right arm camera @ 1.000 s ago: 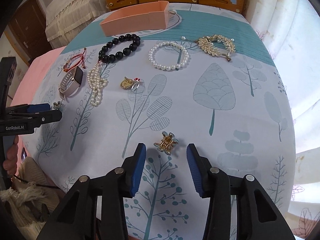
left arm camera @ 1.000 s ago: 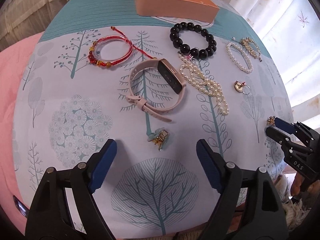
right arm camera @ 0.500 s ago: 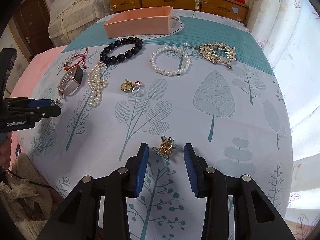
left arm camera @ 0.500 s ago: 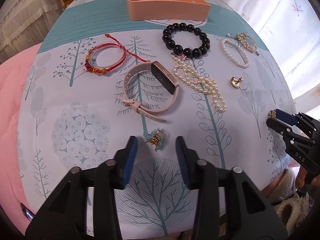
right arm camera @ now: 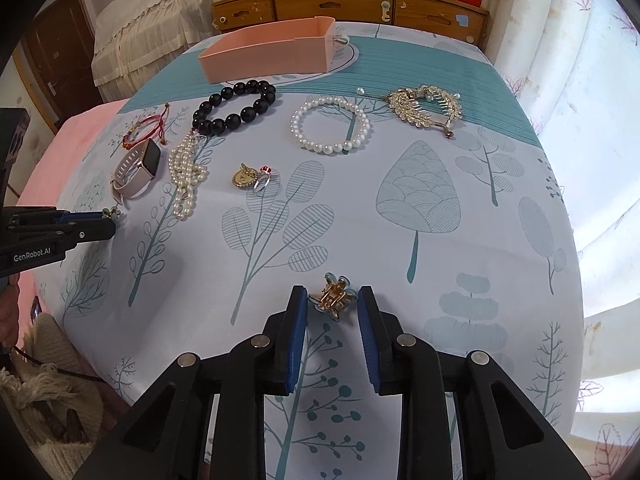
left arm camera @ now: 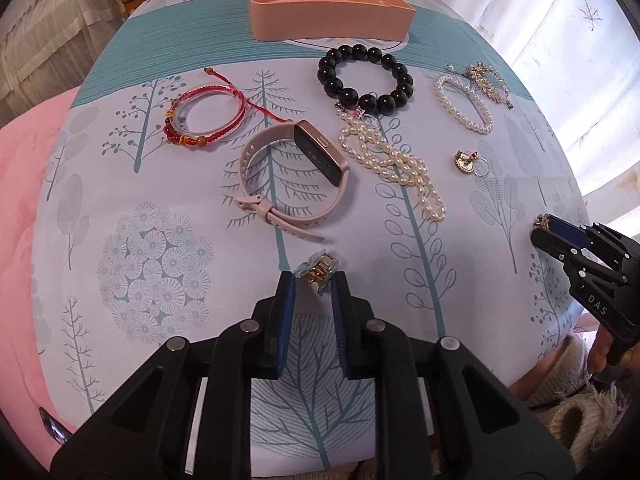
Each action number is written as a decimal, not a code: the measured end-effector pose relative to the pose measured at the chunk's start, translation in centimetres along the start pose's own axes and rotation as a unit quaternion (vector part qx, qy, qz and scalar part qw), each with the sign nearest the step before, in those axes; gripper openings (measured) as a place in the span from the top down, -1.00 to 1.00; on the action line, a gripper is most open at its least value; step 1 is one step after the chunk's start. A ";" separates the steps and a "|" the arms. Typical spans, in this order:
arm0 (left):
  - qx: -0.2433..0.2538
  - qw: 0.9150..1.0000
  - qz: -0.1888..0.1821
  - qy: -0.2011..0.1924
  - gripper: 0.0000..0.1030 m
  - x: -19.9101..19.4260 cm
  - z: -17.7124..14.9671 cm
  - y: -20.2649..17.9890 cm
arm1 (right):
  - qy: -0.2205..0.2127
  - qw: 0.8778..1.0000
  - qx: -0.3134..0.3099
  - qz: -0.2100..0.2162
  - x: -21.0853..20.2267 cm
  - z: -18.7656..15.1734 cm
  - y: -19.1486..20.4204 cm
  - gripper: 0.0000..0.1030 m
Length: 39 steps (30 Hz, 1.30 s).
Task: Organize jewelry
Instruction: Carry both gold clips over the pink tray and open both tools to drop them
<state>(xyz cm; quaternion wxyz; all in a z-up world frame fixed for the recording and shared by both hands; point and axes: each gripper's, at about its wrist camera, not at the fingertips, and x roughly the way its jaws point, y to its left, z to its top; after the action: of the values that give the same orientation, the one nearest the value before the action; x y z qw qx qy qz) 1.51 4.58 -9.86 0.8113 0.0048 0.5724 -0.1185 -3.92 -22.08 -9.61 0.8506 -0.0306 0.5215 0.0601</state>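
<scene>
A peach box (left arm camera: 328, 12) and black bead bracelet (left arm camera: 366, 76) on tree-printed pale-blue-and-teal cloth (left arm camera: 160, 240).

Legible markings, two entries:
1. "GenRobot.AI", white lettering on the black body of the left gripper (right arm camera: 106, 222), seen in the right wrist view.
2. "DAS", white lettering on the black body of the right gripper (left arm camera: 540, 230), seen in the left wrist view.
</scene>
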 end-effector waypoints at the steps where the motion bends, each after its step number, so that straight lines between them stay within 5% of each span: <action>1: 0.000 1.000 0.000 0.000 0.69 0.0 0.0 0.0 | 0.000 1.000 0.000 0.000 0.0 0.0 0.0 0.50; 13: 0.020 0.999 0.020 -0.035 0.69 -2.5 0.5 -1.0 | -0.006 1.000 -0.002 0.012 -0.7 0.2 0.4 0.51; 19: 0.037 0.997 0.010 -0.060 0.69 -4.5 3.2 -2.7 | -0.031 0.999 -0.014 0.036 -2.4 2.9 1.6 0.51; 29: 0.066 0.991 0.007 -0.120 0.69 -7.2 14.5 -3.6 | -0.136 0.988 -0.020 0.074 -6.0 17.2 3.2 0.51; 34: 0.048 0.992 0.005 -0.114 0.69 -5.3 21.1 -2.3 | -0.120 0.988 0.012 0.098 -3.4 24.5 3.0 0.51; 39: 0.023 0.996 0.008 -0.088 0.69 -1.1 25.2 -0.8 | -0.086 0.993 0.027 0.072 1.4 29.7 3.2 0.51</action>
<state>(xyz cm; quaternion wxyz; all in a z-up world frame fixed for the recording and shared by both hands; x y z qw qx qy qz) 24.42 0.40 -0.06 0.8590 0.0181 0.4961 -0.1249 22.51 -15.44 2.65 0.8864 0.0356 0.4484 0.1095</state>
